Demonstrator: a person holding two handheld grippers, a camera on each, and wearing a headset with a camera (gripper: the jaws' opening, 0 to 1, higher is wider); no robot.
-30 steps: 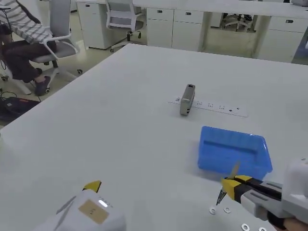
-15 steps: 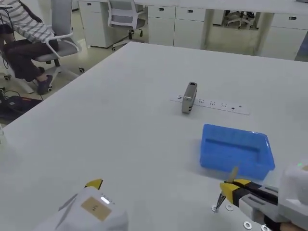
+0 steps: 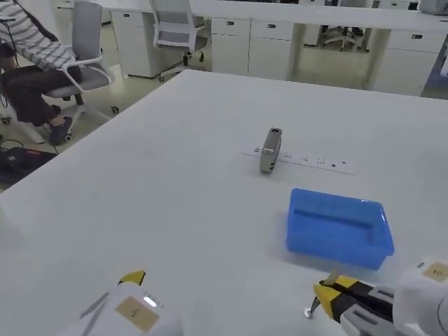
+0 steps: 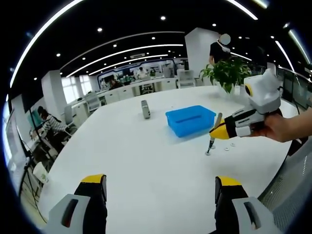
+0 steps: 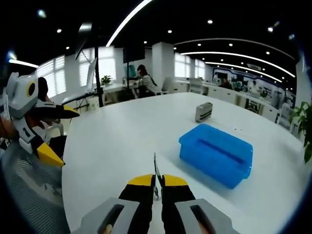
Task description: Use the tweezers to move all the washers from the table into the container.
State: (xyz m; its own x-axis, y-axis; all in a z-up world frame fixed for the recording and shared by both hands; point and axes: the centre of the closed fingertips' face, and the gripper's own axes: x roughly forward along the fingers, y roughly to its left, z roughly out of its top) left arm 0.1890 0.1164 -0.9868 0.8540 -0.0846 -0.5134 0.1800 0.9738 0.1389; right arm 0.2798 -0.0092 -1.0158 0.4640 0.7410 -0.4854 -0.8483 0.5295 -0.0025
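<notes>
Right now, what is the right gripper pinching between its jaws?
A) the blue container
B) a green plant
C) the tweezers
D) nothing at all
C: the right gripper has its jaws shut on the thin metal tweezers, which stick out between them, while the blue container sits apart on the white table.

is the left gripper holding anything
No, the left gripper has its jaws wide apart with nothing between them, above the table.
</notes>
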